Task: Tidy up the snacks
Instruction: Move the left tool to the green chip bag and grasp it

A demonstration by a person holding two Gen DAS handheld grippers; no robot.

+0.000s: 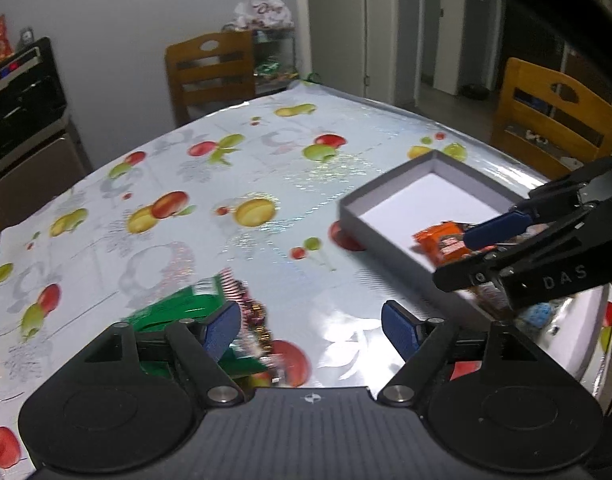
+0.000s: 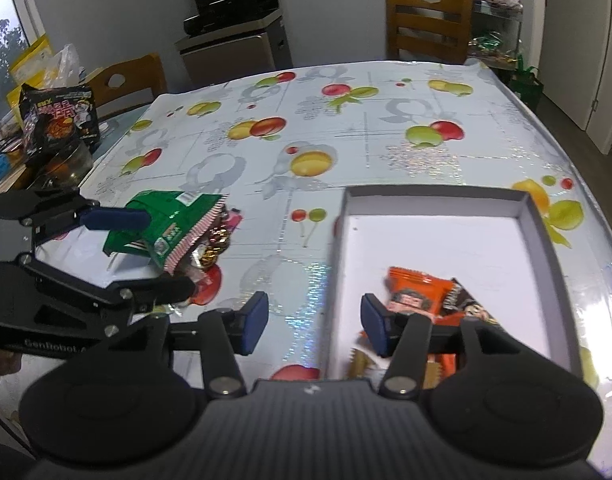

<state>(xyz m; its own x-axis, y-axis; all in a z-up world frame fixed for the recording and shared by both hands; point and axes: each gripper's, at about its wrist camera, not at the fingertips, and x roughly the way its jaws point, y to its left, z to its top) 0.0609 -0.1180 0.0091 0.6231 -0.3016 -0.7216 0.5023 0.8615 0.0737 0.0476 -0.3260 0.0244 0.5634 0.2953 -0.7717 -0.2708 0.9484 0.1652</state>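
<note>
A grey box (image 2: 437, 194) with a white floor lies on the fruit-print tablecloth (image 2: 345, 128). Inside it are an orange snack pack (image 2: 417, 292), a dark brown pack (image 2: 467, 300) and other wrappers near the front wall. My right gripper (image 2: 314, 326) is open and straddles the box's left wall, with nothing between its pads; in the left wrist view the right gripper (image 1: 471, 256) hovers over the orange pack (image 1: 437, 240). A green snack bag (image 2: 166, 224) lies left of the box with small wrapped sweets (image 2: 216, 240) beside it. My left gripper (image 1: 310, 332) is open above the green bag (image 1: 174, 312).
Wooden chairs (image 1: 210, 72) (image 1: 553, 120) stand at the table's far side and right. A black noodle packet (image 2: 58, 116) and a glass bowl (image 2: 72, 160) sit off the table's left edge. A cabinet with a black appliance (image 2: 234, 4) stands against the wall.
</note>
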